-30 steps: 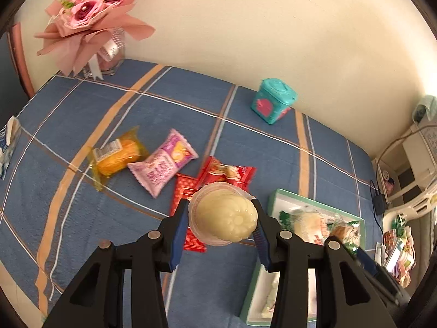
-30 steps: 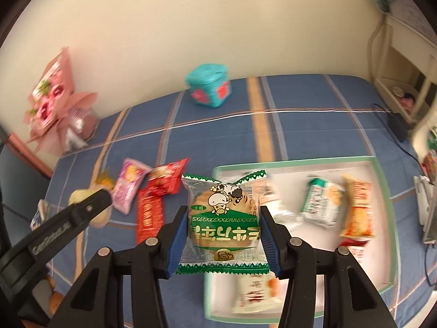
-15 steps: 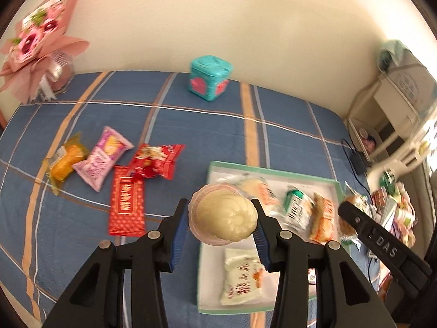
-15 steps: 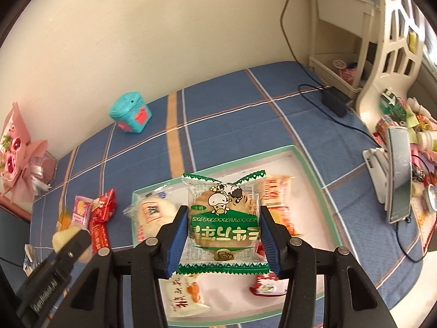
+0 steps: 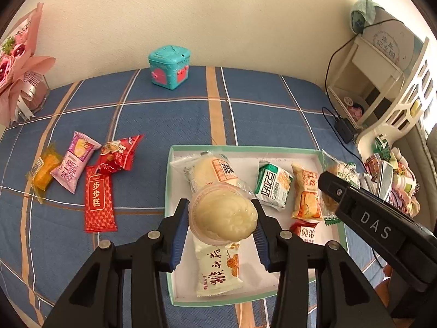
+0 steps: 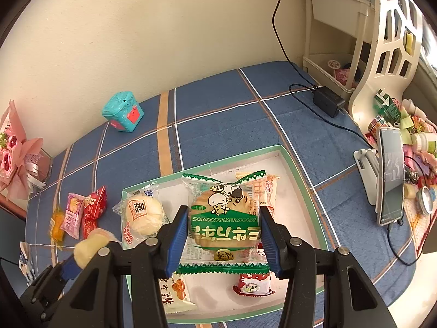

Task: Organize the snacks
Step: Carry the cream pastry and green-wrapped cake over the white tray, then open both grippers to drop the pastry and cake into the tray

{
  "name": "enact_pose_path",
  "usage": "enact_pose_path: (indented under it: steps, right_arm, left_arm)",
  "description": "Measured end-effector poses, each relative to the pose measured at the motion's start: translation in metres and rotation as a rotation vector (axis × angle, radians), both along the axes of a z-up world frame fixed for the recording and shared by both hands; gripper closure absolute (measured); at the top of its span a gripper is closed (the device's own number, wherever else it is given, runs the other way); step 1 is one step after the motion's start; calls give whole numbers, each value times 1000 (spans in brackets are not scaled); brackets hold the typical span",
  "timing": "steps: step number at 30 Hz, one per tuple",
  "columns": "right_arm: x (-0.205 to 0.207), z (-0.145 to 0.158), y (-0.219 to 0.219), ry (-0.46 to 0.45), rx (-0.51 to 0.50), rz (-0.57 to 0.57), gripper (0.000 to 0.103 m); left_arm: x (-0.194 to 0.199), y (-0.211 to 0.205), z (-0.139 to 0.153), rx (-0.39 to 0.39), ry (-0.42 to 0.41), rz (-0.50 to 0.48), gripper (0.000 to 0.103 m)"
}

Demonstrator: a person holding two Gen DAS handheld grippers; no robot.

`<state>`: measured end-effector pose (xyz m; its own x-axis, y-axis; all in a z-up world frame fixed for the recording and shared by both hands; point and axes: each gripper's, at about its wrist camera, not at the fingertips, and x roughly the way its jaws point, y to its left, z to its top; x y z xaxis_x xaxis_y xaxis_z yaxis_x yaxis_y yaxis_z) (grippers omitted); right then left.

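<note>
over the tray (image 5: 331, 151), left gripper (image 5: 222, 220) pinches a pudding cup (image 5: 222, 217); right gripper (image 6: 222, 231) pinches a green cookie packet (image 6: 224, 224). best: lower each onto bare tray floor, clear of the bun (image 5: 211, 169), then release. four snacks wait left of tray.

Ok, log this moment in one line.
left hand-held gripper: shut on jelly cup | right hand-held gripper: shut on green packet | both over tray

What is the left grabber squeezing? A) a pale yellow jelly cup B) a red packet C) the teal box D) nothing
A: the left gripper is shut on the pale yellow jelly cup, held above the white tray.
</note>
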<state>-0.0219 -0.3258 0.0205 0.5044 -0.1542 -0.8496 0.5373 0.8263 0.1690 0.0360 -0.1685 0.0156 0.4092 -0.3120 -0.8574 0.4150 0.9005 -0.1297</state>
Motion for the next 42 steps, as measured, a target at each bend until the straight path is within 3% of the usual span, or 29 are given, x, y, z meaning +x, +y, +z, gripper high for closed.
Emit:
enact_pose_path:
  steps: [25, 39, 42]
  right_arm:
    - [21, -87, 10, 242, 115, 62, 50]
    - [31, -95, 19, 270, 95, 78, 44]
    - [32, -94, 19, 268, 98, 74, 38]
  left_arm:
    - [4, -22, -79, 141, 184, -5, 57]
    - [9, -24, -93, 156, 214, 15, 57]
    - [12, -22, -91, 155, 214, 17, 49]
